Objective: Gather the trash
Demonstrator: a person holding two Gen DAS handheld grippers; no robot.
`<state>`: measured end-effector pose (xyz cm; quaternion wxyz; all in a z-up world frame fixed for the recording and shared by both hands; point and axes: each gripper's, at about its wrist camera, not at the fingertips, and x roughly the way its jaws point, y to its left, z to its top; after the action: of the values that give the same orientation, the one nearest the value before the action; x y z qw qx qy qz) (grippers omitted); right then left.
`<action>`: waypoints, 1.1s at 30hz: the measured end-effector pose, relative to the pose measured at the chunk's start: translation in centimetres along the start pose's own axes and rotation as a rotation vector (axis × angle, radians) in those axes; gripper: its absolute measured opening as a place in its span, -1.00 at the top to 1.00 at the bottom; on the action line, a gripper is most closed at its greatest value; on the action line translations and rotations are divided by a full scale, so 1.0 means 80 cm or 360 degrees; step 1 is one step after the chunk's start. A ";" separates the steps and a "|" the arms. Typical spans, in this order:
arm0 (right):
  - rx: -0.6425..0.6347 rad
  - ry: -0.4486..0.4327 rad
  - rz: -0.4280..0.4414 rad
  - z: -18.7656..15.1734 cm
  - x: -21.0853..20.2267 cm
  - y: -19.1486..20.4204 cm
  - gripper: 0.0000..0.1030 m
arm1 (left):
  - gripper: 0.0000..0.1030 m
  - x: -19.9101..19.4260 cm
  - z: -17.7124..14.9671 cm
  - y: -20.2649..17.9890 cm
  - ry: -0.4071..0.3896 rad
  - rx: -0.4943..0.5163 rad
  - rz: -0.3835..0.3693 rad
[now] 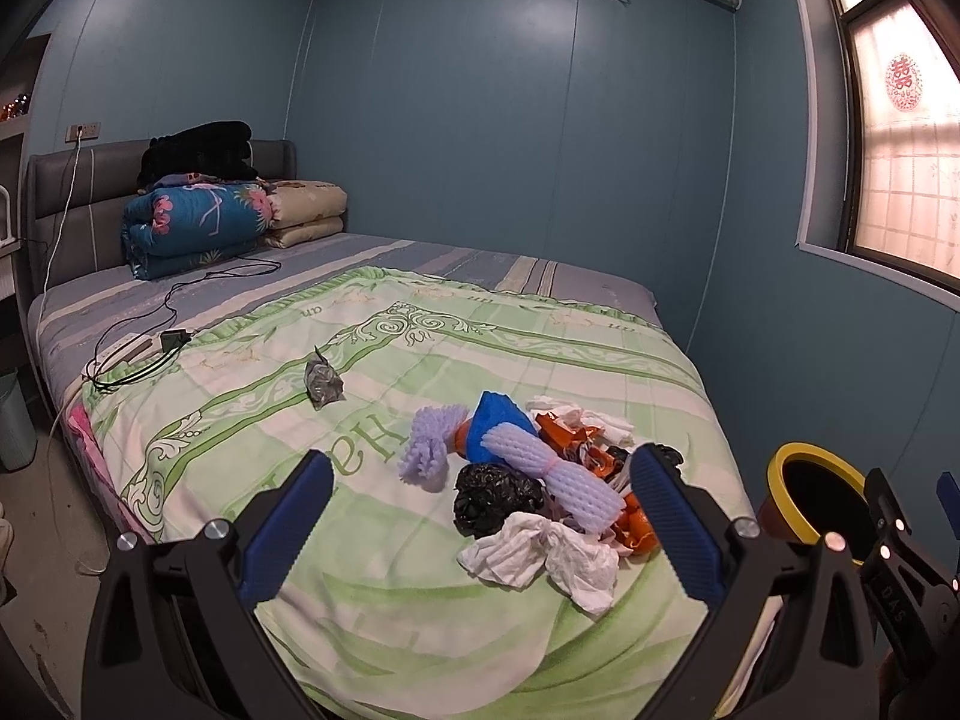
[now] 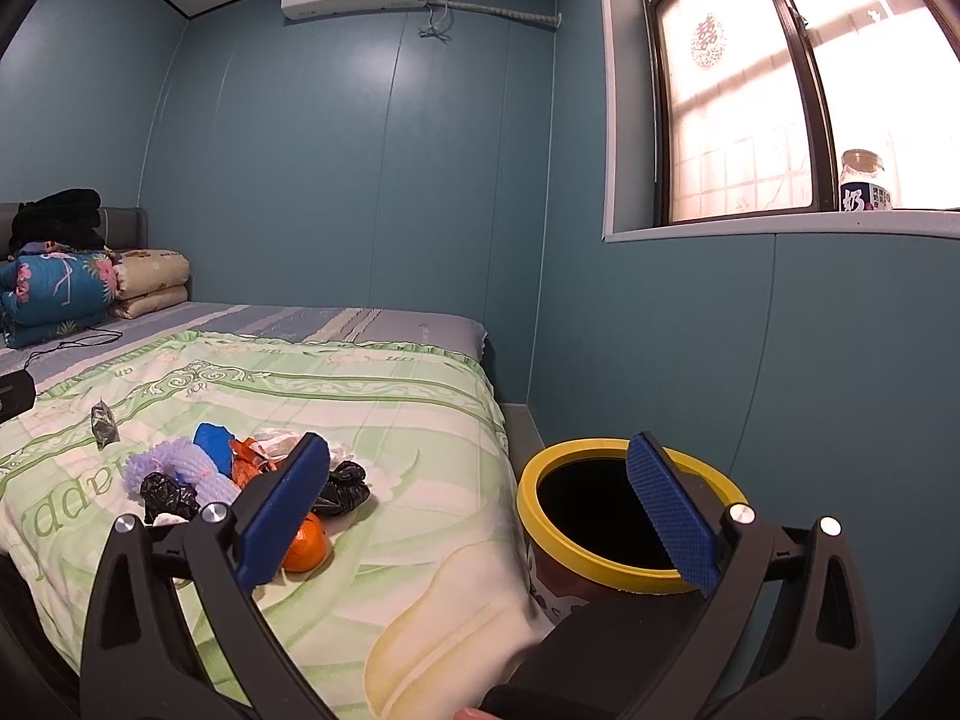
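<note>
We see the left gripper (image 1: 480, 519) with its blue pads spread wide and holding nothing, hovering over the green quilt (image 1: 372, 372) at the foot of the bed. The trash pile (image 1: 528, 474) lies between the pads in the left wrist view, at about 12 o'clock from the gripper: a white tissue (image 1: 540, 558) nearest us, a crumpled black bag (image 1: 495, 495) just beyond it, a lavender foam net (image 1: 576, 489) touching a blue scrap (image 1: 495, 429), and orange wrappers (image 1: 564, 435) at 1 o'clock. A grey wrapper (image 1: 322, 381) lies apart from the pile, at 11 o'clock.

The right gripper (image 2: 480, 513) is also wide open and empty. The yellow-rimmed bin (image 2: 630, 510) stands beside the bed, at 1 o'clock in its view. An orange (image 2: 306, 547) rests on the quilt just behind the left pad, at 10 o'clock, near a second black bag (image 2: 343, 486).
</note>
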<state>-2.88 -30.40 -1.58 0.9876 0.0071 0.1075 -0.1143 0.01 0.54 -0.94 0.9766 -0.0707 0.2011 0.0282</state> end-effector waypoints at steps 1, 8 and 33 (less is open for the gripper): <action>-0.0001 0.0000 -0.0001 0.000 0.000 0.000 -0.84 | -0.87 0.001 0.001 0.000 0.0002 -0.0001 -0.0002; -0.0001 0.0005 -0.0002 0.000 0.001 0.001 -0.84 | -0.87 0.002 -0.001 -0.002 0.0011 0.0008 -0.0002; 0.0014 0.0026 -0.0011 -0.004 0.004 0.000 -0.84 | -0.87 0.003 -0.004 -0.003 0.0025 0.0018 -0.0012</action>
<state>-2.62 -30.49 -1.96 0.9862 0.0119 0.1151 -0.1182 0.09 0.25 -1.31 0.9755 -0.0661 0.2087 0.0227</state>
